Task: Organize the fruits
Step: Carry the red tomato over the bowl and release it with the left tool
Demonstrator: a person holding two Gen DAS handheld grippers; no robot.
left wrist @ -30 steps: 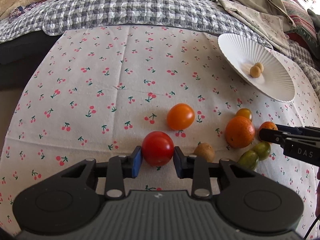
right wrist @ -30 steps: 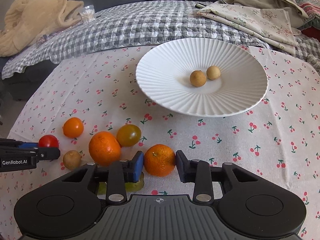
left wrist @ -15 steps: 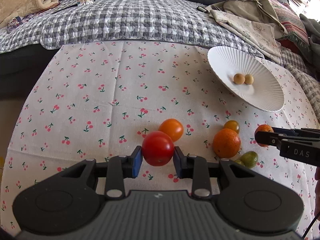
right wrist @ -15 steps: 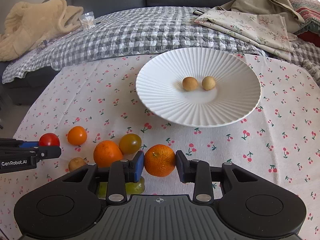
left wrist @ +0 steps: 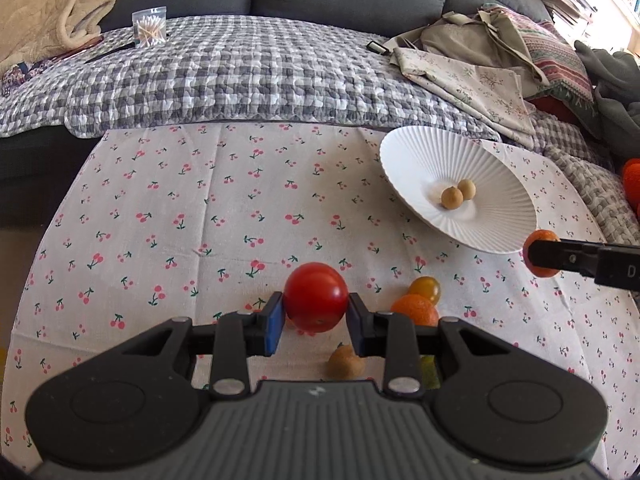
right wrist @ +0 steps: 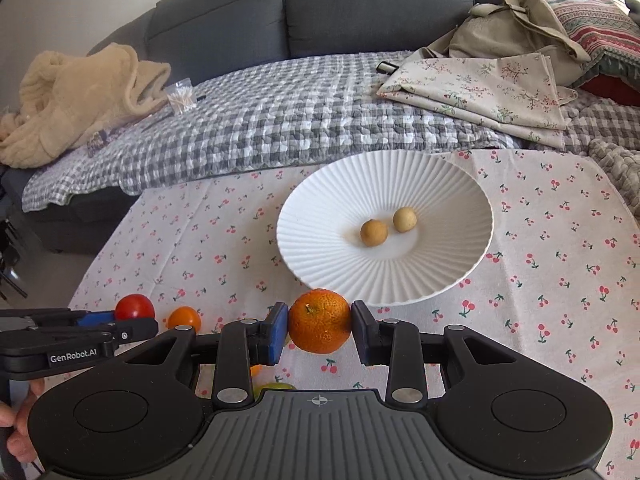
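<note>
A grey sofa (right wrist: 360, 4) runs along the far side, draped with a grey-and-white checked quilt (right wrist: 280, 120) that meets the far edge of the white cherry-print tablecloth (left wrist: 200, 208). The cloth's left and middle stretch lies bare; its left edge falls off into shadow. On the quilt sit a beige fleece blanket (right wrist: 76, 96), folded floral fabrics (right wrist: 488, 88) and a clear box of cotton swabs (left wrist: 149, 27).

The white ribbed plate (right wrist: 320, 240) sits toward the right of the cloth, holding two small tan round fruits (right wrist: 374, 233).

The left gripper (left wrist: 316, 318) is clamped on a red tomato (left wrist: 316, 297), held above the cloth. Just beside and below it lie an orange mandarin (left wrist: 416, 310), a yellow-green tomato (left wrist: 425, 288) and a brown round fruit (left wrist: 346, 366).

The right gripper (right wrist: 319, 330) clenches an orange tangerine (right wrist: 319, 321) at the plate's near rim. An orange tomato (right wrist: 184, 317) rests on the cloth nearby.

The left tool's side reads "GenRobot.AI".
</note>
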